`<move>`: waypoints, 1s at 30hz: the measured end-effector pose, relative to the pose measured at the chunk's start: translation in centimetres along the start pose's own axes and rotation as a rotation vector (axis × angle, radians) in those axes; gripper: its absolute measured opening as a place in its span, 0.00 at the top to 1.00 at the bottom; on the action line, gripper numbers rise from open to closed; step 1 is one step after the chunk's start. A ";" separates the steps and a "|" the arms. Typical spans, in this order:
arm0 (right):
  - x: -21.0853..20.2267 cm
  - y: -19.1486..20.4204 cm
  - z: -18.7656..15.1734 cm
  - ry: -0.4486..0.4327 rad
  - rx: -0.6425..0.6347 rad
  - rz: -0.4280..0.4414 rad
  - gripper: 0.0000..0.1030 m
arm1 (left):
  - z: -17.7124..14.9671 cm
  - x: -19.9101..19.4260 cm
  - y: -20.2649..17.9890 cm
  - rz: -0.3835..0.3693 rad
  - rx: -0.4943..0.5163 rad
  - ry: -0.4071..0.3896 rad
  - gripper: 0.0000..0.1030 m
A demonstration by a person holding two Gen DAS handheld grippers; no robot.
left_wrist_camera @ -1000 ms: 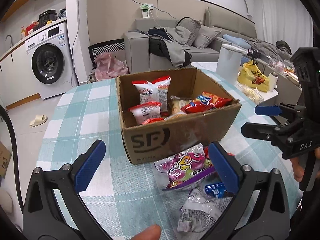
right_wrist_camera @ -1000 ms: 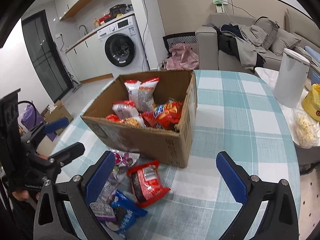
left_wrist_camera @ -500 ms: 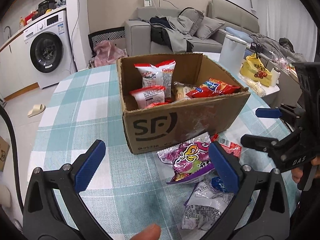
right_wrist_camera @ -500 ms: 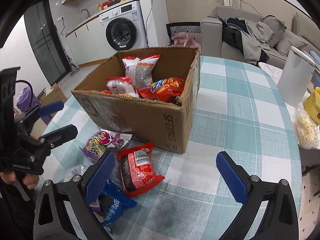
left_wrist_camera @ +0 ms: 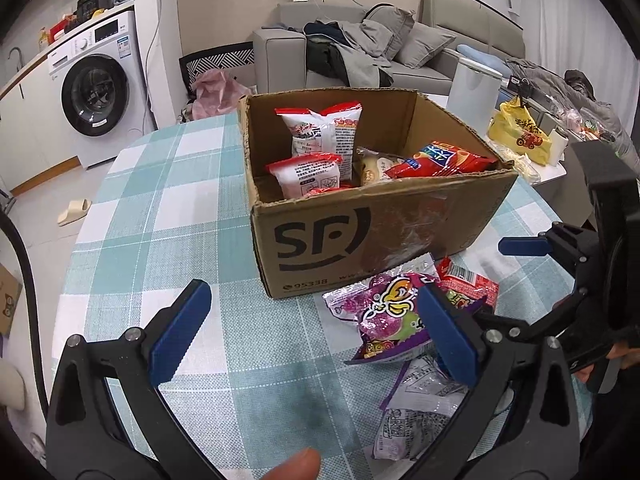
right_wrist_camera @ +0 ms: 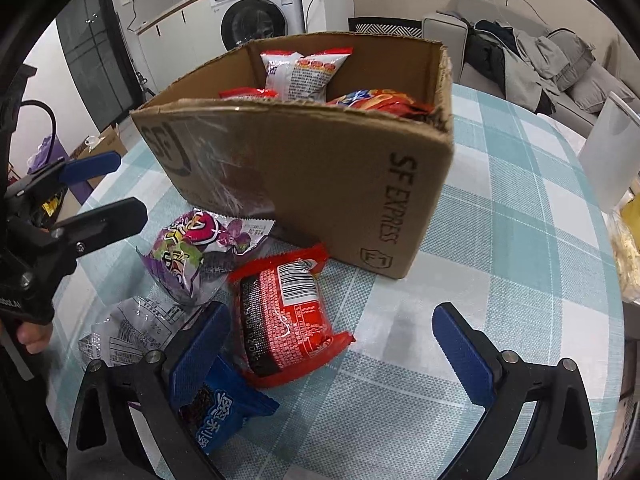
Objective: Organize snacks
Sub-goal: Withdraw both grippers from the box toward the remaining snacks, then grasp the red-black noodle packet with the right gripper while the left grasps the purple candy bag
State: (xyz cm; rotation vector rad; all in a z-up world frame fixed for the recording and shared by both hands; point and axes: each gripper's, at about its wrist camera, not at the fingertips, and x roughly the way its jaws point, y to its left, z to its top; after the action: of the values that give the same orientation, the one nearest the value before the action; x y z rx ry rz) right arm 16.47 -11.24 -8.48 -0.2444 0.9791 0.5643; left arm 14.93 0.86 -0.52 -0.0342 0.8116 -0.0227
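A brown SF cardboard box (left_wrist_camera: 400, 236) (right_wrist_camera: 320, 168) stands on the checked table and holds several snack packs, among them a white-and-red bag (left_wrist_camera: 320, 128) and a red chip bag (left_wrist_camera: 444, 158). Loose packs lie in front of it: a purple bag (left_wrist_camera: 392, 312) (right_wrist_camera: 188, 252), a red pack (right_wrist_camera: 288, 312) (left_wrist_camera: 468, 284), a blue pack (right_wrist_camera: 224, 412) and a clear silver pack (left_wrist_camera: 420, 408) (right_wrist_camera: 132, 324). My left gripper (left_wrist_camera: 316, 332) is open and empty, just left of the purple bag. My right gripper (right_wrist_camera: 332, 348) is open and low over the red pack.
The round table has a teal checked cloth (left_wrist_camera: 168, 208). A white bin (left_wrist_camera: 472, 84) and a yellow bag (left_wrist_camera: 520, 132) stand beyond the table's right edge. A washing machine (left_wrist_camera: 96, 88) and a grey sofa (left_wrist_camera: 360, 52) are behind.
Both grippers have moved forward and down toward the loose packs in front of the box. The right gripper now hangs closely over the red pack. Both stay open.
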 end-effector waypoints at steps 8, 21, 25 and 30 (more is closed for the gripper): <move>0.7 -0.9 -0.1 0.013 0.025 -0.024 0.00 | -0.1 0.2 0.0 0.002 -0.001 0.006 0.01; 0.0 -2.5 -0.6 0.016 0.015 -0.042 0.04 | -0.6 1.0 -0.7 -0.014 0.013 0.033 0.01; -0.7 -2.4 -1.2 0.014 0.006 -0.011 0.19 | -0.7 0.9 -1.0 -0.035 0.024 0.044 0.01; -1.0 -2.3 -1.2 0.008 -0.005 0.035 0.45 | -1.0 1.1 -1.9 -0.088 0.046 0.069 0.01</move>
State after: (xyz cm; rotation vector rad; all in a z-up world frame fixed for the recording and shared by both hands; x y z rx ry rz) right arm 16.49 -14.01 -8.44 -0.2346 0.9917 0.5979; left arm 14.99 -1.10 -1.95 -0.0256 0.8780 -0.1267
